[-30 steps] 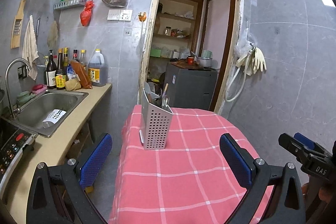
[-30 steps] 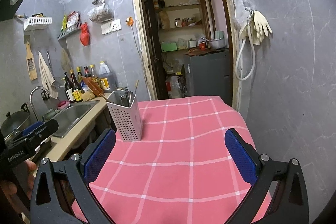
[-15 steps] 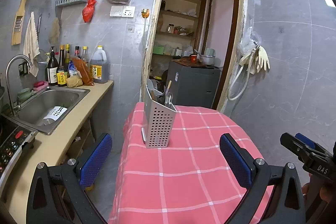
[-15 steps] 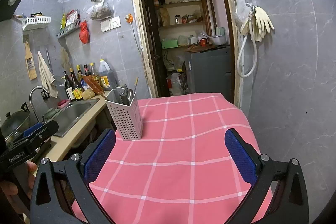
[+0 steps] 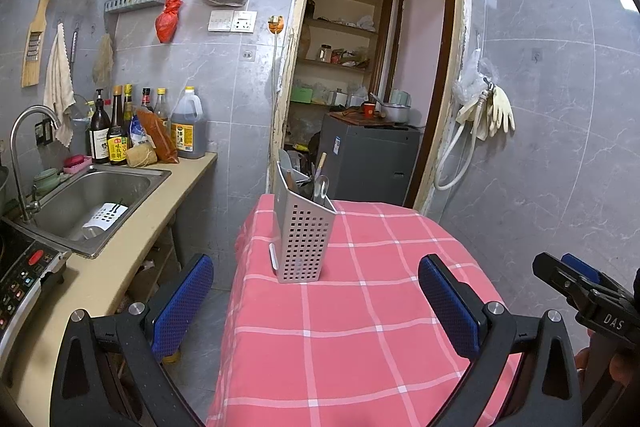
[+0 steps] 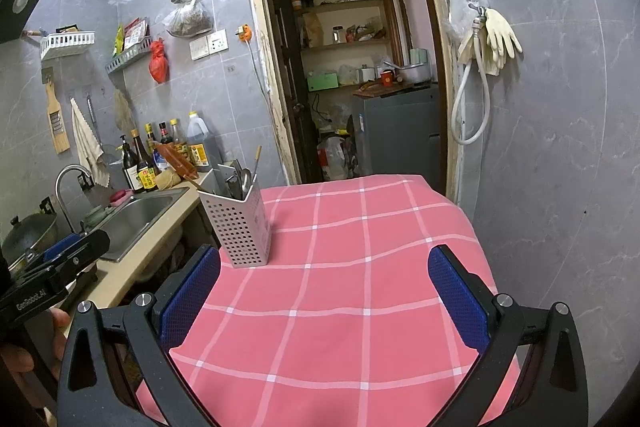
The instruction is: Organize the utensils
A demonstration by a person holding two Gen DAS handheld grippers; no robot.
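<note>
A grey perforated utensil holder [image 5: 303, 241] stands upright on the pink checked tablecloth [image 5: 360, 327], near its left edge. Several utensils [image 5: 316, 179] poke out of its top: metal handles, a spoon and a wooden stick. In the right wrist view the same holder [image 6: 239, 225] sits left of centre with utensils [image 6: 244, 177] in it. My left gripper [image 5: 316, 301] is open, held short of the holder with nothing between its blue pads. My right gripper [image 6: 322, 293] is open too, above the bare cloth [image 6: 360, 267], to the right of the holder.
A counter with a steel sink [image 5: 88, 201], tap [image 5: 24, 147] and bottles [image 5: 120, 131] runs along the left. A white perforated basket [image 5: 104, 219] lies in the sink. Behind the table an open doorway [image 5: 360, 87] shows shelves and a grey cabinet. Rubber gloves [image 5: 496, 109] hang on the right wall.
Both views have tilted slightly, so the holder and table sit a little lower and more centred in frame. Both grippers have stayed open and empty.
</note>
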